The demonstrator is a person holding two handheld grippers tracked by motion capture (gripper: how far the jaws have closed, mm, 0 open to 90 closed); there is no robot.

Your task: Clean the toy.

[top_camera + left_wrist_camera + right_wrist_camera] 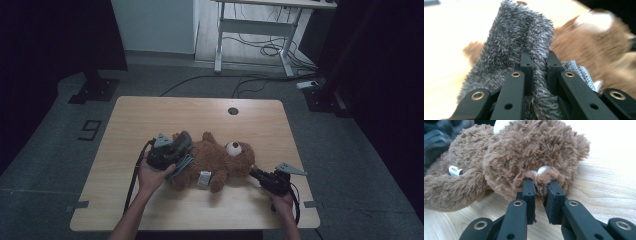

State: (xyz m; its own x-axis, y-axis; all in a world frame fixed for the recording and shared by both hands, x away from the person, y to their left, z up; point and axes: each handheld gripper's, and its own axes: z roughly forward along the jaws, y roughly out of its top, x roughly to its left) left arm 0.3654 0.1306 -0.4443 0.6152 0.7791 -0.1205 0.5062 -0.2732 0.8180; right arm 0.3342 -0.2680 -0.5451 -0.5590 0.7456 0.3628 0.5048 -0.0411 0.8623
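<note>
Basically the brown teddy bear (220,160) lies on its back mid-table (150,115), w/ a grey fuzzy garment (519,40) bunched at its legs; both look soft, light, squashy, so fabric prob stretches and slips before it tears. Left gripper (537,60) is clamped on a fold of the garment, right gripper (540,186) pinches fur at the bear's head. Best hold: thick folds or rib hem, not loose pile.

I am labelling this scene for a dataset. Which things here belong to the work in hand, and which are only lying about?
In use:
- teddy bear, its head pinched by the right gripper
- grey fuzzy garment, clamped in the left gripper
- table, which bears the bear

Lying about:
- white desk frame behind
- floor cables
- stand base at the left
</note>
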